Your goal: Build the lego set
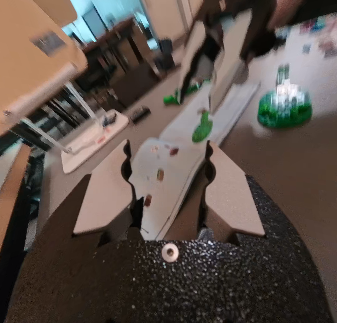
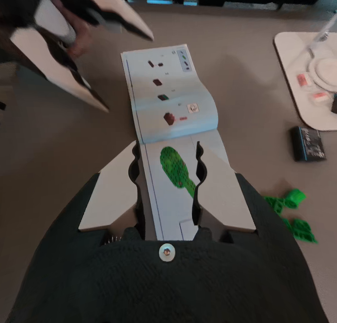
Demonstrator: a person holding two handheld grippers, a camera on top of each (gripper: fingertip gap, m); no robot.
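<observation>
An open instruction booklet lies on the brown table, with a green model pictured on its near page. My right gripper is open and empty, hovering over that near page. My left gripper is open and empty above the booklet's other end; it also shows blurred in the right wrist view. A round green Lego base with white and grey bricks on it stands to the right of the booklet. Loose green Lego pieces lie beside the booklet, near my right gripper.
A white tray with a clear stand and small red-and-white parts sits at the table's edge. A small black box lies between the tray and the green pieces. Cardboard boxes and dark shelving lie beyond the table.
</observation>
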